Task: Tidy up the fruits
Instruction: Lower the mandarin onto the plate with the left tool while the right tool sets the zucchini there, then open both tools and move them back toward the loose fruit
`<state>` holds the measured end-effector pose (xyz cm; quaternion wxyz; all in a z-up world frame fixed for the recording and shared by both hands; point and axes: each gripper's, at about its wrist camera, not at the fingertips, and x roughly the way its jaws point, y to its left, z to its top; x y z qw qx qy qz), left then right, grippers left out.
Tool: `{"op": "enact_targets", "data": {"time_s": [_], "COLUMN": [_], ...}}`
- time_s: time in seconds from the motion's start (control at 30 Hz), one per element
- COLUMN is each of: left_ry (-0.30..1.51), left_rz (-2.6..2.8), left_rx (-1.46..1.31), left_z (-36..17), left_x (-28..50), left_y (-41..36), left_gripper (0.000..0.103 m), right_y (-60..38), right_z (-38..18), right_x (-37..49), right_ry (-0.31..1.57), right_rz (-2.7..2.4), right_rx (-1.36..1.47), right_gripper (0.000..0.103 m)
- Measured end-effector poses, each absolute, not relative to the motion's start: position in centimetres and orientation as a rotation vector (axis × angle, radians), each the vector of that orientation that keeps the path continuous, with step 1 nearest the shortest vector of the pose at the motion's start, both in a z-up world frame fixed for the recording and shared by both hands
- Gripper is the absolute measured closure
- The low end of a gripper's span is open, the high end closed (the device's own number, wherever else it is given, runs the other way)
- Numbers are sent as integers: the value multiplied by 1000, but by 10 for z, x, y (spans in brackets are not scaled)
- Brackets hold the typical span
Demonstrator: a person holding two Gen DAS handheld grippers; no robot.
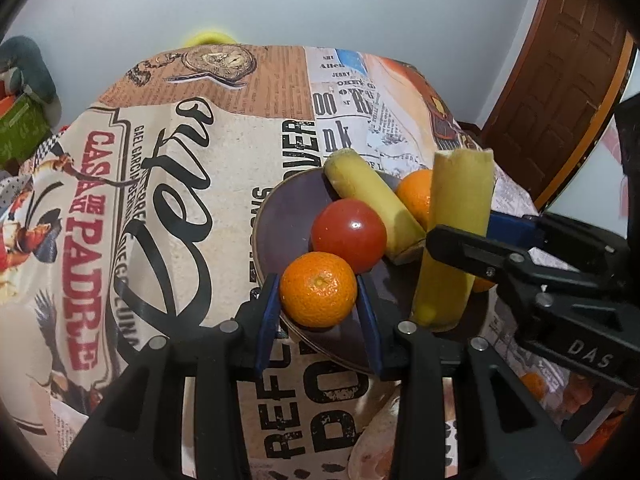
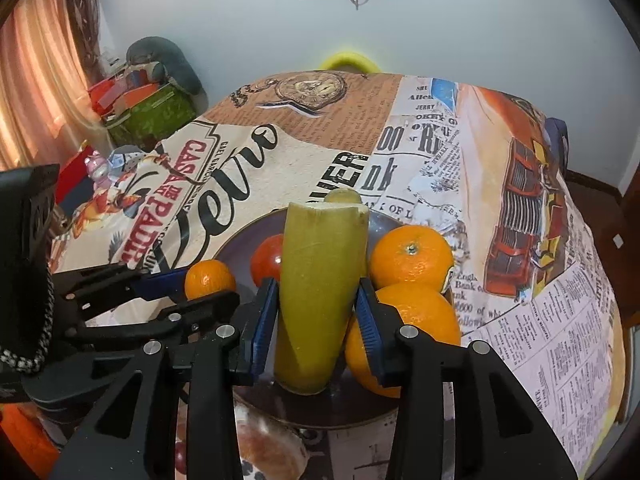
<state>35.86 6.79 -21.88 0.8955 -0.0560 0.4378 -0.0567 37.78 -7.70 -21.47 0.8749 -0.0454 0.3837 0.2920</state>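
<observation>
Between the blue pads of your right claw stands a yellow-green banana piece, clamped on both sides near its middle. Its long axis runs nearly upright, tilted slightly; the cut, pale end points up and away from the claw, and the rounded end rests down on the plate. The skin is smooth and dull yellow-green.

Your left claw holds a small orange between its pads, at the near rim of the same plate, stem scar facing the camera. Just beyond that claw sits a glossy red tomato, touching the orange. Beyond the tomato lies a second banana piece, its long axis running diagonally away to the left of the claw, cut end at the far side.

To the right of your right claw, two larger oranges sit against each other at the plate's edge, the nearer one partly hidden by the pad.

The plate is dark and round. It rests on a table covered with a newspaper-print cloth. Behind the table is a pale wall; a curtain hangs at far left, and a brown wooden door is visible from the left wrist view.
</observation>
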Motion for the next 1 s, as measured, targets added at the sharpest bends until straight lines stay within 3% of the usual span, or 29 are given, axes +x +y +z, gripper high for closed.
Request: {"op": "enact_targets", "data": {"time_s": [0.2,0.8,1.0], "left_ry": [905,819,760], "left_rz": [-129,-100,-96], "left_rx": [-111,-69,-54], "left_z": [-215,-150,-122], "left_x": [357,298,267], "left_y": [63,62,57], "left_gripper": [65,63,50], "right_y": [-80,-112,-125], "right_z": [-208,-169,-159], "right_x": [374,318,292], "right_ry": [770,713,695], "right_rz": [584,532,515], "right_rx": [-118,-118,-118], "right_gripper": [58,53,50]}}
